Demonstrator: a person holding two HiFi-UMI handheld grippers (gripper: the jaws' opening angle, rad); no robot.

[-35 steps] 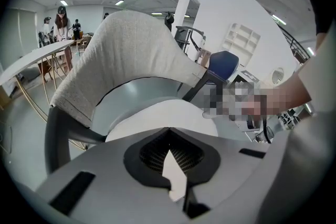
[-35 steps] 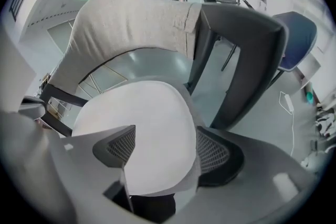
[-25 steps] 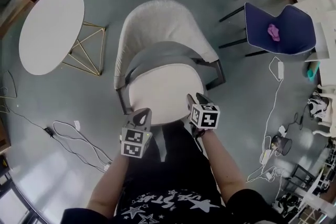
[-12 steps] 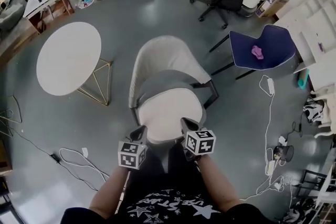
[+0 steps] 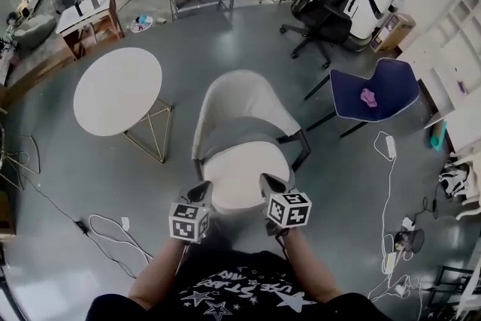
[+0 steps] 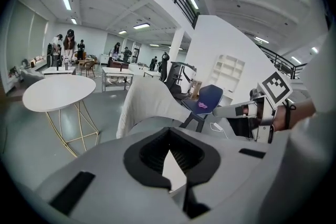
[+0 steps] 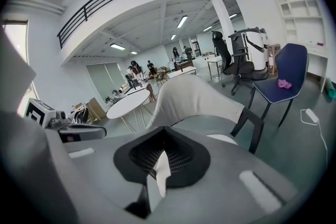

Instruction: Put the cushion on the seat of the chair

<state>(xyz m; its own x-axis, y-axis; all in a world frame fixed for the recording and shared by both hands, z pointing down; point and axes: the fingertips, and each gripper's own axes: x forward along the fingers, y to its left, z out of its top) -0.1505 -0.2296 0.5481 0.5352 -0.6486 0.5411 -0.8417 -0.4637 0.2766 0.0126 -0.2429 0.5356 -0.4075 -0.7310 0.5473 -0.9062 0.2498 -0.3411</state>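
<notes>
Standing with legs largely hidden under own shell: chair (image 5: 239,105). Flat on its seat, pale cushion (image 5: 244,175), front edge partly masked by tools. Over that edge, left gripper (image 5: 201,193) and right gripper (image 5: 269,184), each with jaws pressed together, empty.

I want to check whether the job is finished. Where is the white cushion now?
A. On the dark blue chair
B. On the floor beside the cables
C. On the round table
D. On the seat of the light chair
D: the white cushion lies flat on the seat of the light chair, just below its curved backrest.
</notes>
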